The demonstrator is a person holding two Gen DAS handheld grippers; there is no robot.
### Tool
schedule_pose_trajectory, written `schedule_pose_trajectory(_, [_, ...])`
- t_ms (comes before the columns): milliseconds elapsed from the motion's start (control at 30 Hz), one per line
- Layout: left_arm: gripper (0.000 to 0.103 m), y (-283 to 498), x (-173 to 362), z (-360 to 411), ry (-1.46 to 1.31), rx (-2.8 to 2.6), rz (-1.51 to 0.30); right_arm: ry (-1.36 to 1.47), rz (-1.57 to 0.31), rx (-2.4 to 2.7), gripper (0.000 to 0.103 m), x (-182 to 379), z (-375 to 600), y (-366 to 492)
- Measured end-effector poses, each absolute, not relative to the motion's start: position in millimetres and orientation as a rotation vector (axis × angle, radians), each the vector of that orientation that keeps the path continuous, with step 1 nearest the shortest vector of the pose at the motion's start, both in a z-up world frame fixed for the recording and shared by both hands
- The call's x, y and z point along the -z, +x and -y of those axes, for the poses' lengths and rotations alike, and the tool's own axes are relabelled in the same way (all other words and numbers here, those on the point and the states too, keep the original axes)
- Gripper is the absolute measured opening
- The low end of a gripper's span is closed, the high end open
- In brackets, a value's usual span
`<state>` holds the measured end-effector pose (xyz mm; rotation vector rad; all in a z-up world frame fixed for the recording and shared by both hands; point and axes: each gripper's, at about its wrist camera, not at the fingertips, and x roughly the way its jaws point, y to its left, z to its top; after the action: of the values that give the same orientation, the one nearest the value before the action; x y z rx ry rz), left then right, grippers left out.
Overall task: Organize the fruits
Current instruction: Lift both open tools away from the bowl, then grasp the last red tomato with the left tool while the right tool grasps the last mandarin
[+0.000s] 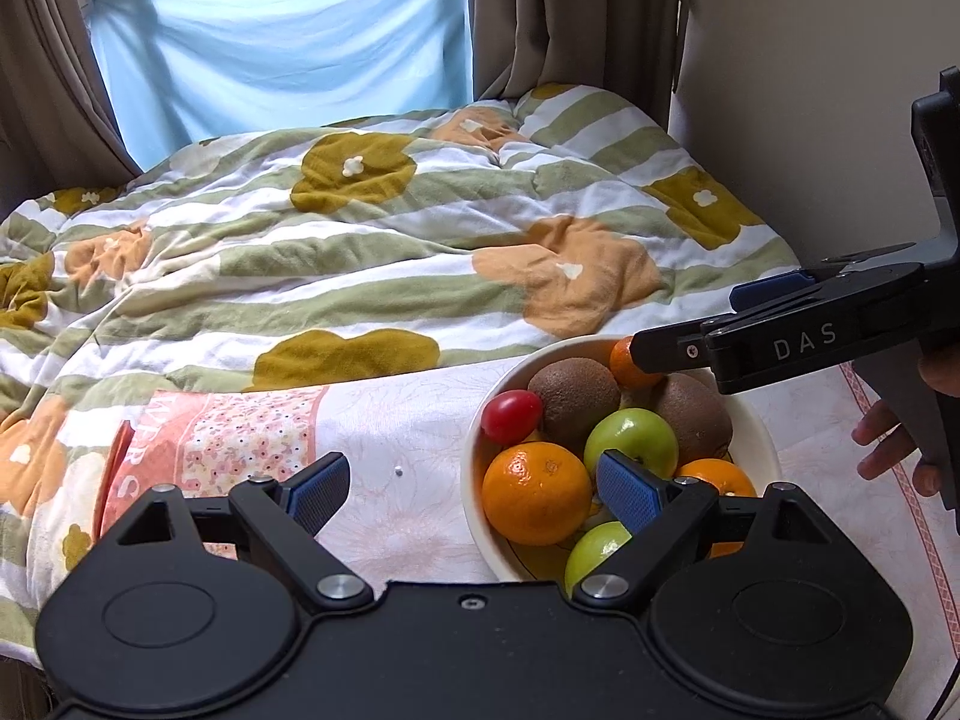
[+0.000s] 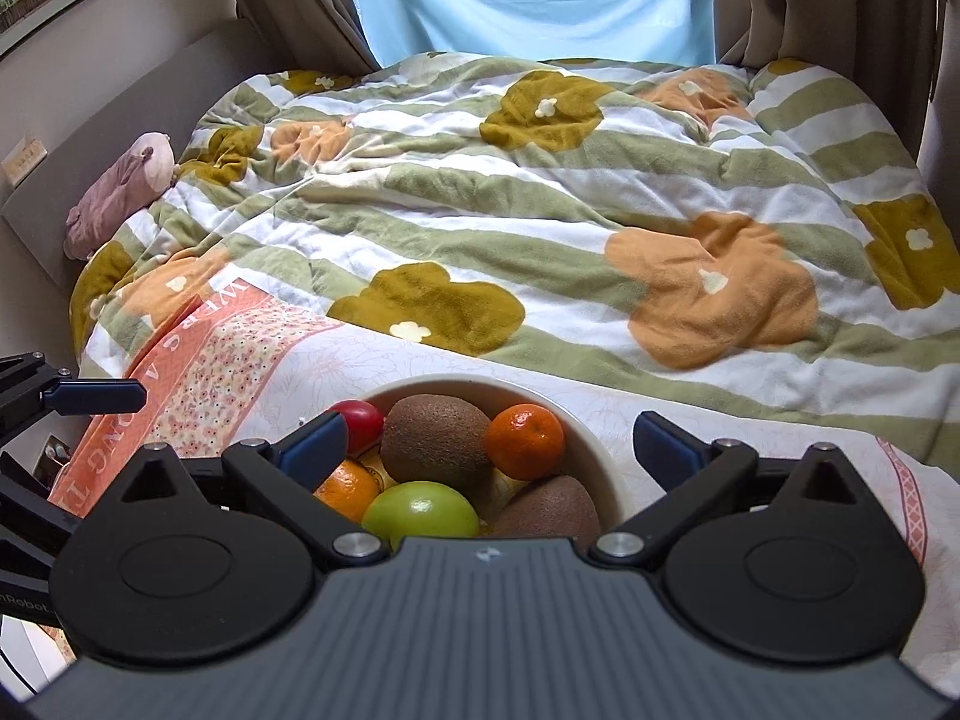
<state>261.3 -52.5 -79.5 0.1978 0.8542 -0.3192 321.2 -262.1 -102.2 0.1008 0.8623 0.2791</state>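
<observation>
Left wrist view: left gripper [image 1: 474, 489] spread wide, nothing in it, low by the bowl [image 1: 757, 420] of fruit on the bed, prob lining up on the big orange [image 1: 536, 492]; right wrist view: right gripper [image 2: 489, 438] released too, hovering over the bowl w/ kiwi [image 2: 437, 435] between its fingers, likely next pick.

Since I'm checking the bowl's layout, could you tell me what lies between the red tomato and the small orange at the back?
A kiwi lies between the red tomato and small orange, clearest in the right wrist view.
</observation>
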Motion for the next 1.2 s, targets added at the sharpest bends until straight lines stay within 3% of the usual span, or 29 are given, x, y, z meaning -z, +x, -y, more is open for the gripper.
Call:
schedule_pose_trajectory(533, [0.093, 187.5, 26.1, 19.4, 0.229, 0.407, -0.701, 0.06, -0.751, -0.118, 0.103, 21.7, 243.8, 202.5])
schedule_pose_trajectory(633, [0.099, 173.3, 22.7, 14.0, 0.235, 0.433, -0.686, 0.054, -0.74, -0.072, 0.103, 14.6, 239.4, 175.5])
schedule_pose_trajectory(900, [0.103, 144.1, 32.0, 14.1, 0.281, 0.534, -0.67, 0.105, -0.758, 0.061, 0.103, 23.6, 236.2, 105.7])
schedule_pose_trajectory(1200, [0.103, 134.5, 68.7, 26.2, 0.338, 0.673, -0.732, 0.163, -0.835, 0.18, 0.103, 70.2, 242.7, 52.3])
